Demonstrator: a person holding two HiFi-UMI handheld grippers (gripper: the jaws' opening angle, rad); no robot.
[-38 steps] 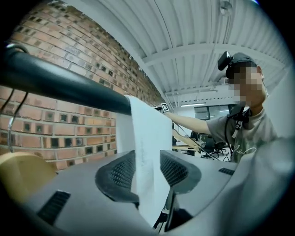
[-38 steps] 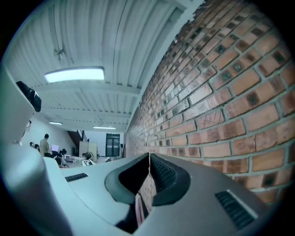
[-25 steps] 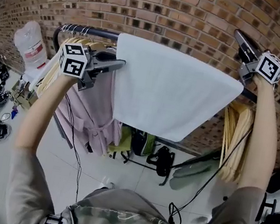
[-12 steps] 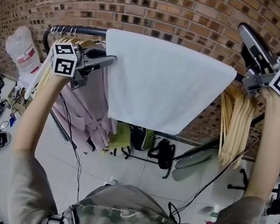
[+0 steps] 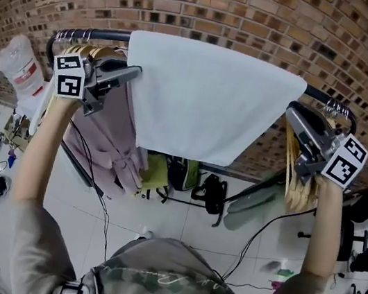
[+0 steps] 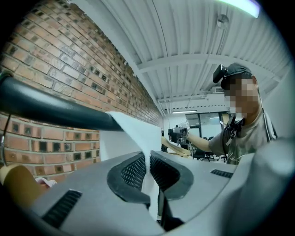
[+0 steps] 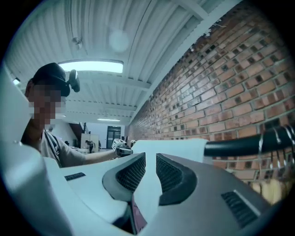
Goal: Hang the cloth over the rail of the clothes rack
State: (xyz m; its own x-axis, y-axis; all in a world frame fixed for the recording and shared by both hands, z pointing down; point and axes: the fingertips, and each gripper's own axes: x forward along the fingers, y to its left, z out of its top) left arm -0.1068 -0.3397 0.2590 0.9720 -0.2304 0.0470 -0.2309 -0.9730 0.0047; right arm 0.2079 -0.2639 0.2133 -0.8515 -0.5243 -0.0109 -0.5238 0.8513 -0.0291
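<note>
Brick wall (image 5: 263,16) bkgd: cloth (image 5: 205,104) on rail (image 5: 98,34), L fingers (image 5: 123,73) just closing on it, R fingers (image 5: 302,123) just parted.

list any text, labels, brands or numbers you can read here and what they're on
No text can be read.
Marker cube at left and marker cube at right: black-and-white square patterns, no letters.
Red label on the white wrapped container: too blurred to read.

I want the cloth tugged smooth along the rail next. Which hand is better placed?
Probably left: the left tool has just been closing and pinches the cloth edge below the rail. The right tool's jaws have just opened; cloth shows between them, ungripped.
</note>
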